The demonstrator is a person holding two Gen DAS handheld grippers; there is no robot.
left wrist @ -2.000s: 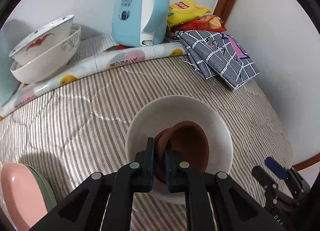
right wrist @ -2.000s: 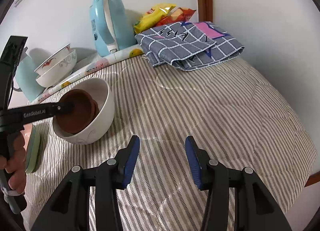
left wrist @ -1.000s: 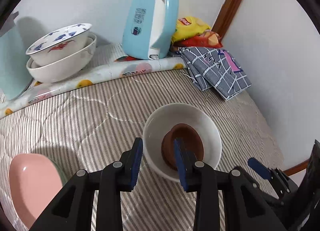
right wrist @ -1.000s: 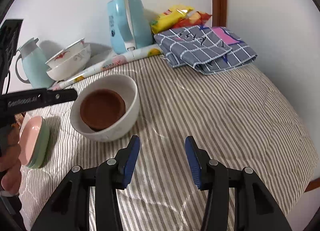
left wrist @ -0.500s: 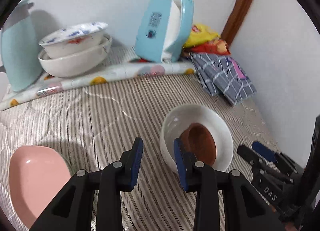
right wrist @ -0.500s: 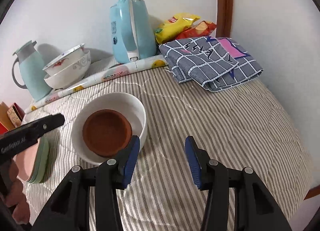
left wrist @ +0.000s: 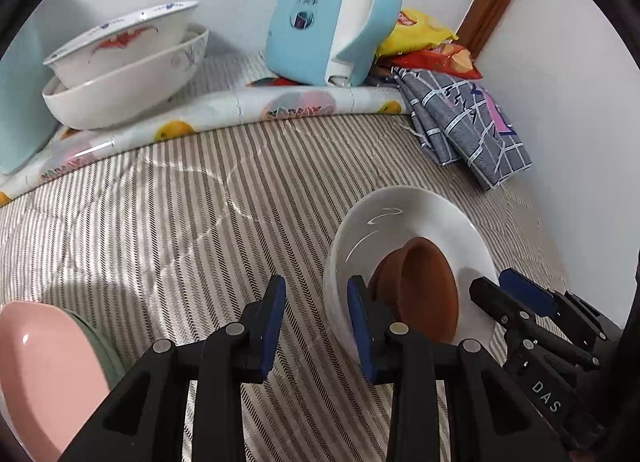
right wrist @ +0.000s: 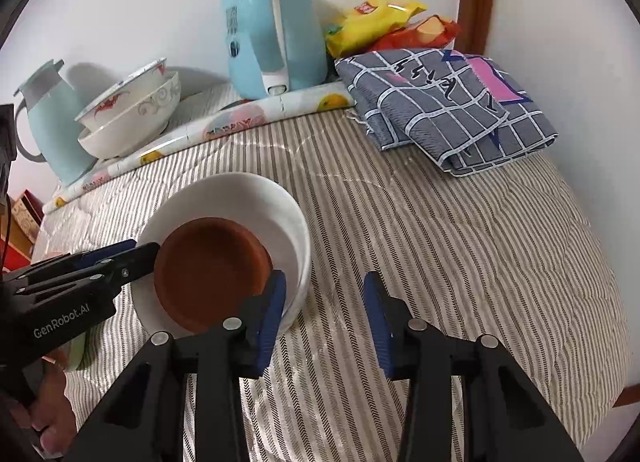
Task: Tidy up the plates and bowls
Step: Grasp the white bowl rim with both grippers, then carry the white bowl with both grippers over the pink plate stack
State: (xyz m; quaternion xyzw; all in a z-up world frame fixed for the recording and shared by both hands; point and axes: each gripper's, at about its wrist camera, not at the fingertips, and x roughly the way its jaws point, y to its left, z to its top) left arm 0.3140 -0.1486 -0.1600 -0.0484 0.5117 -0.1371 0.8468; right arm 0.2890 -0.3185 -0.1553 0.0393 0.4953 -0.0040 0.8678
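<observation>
Your white bowl (right wrist: pixel 276 206) sat mouth-up on the striped bed (right wrist: pixel 460 230), brown saucer (right wrist: pixel 208 270) tilted inside. Left tongs (left wrist: pixel 316 322) stood apart, empty; right tongs (right wrist: pixel 324 310) were closing, empty, beside its rim.

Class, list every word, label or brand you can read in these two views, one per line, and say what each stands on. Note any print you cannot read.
"GenRobot.AI": on the black body of the left gripper, right wrist view.
"DAS": on the right gripper, left wrist view.
Blue kettle: printed characters and a square label, too small to read.
Yellow snack bag: red logo, blurred.
Checked cloth: dark marks, unreadable.
</observation>
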